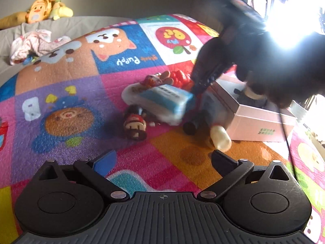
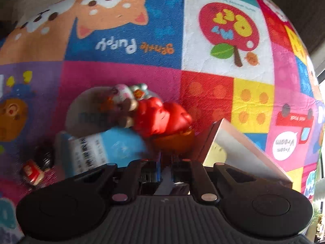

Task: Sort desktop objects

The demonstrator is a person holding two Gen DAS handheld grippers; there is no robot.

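A pile of small objects lies on the cartoon play mat point(image 1: 67, 85): a blue-and-white box point(image 1: 170, 99), a red toy point(image 1: 179, 77), a small figurine point(image 1: 135, 125), a cream tube point(image 1: 220, 138) and a dark cylinder point(image 1: 193, 124). My left gripper point(image 1: 162, 162) is open and empty, just short of the pile. My right gripper point(image 2: 166, 162) has its fingers close together at the edge of the blue box point(image 2: 105, 148) and red toy point(image 2: 162, 118); it also shows in the left wrist view point(image 1: 203, 81) reaching down into the pile. Whether it holds anything is hidden.
An open pink box point(image 1: 262, 120) with a dark item inside sits right of the pile; its raised lid shows in the right wrist view point(image 2: 239, 148). Plush toys point(image 1: 42, 8) and crumpled cloth point(image 1: 34, 44) lie on the grey bed behind the mat.
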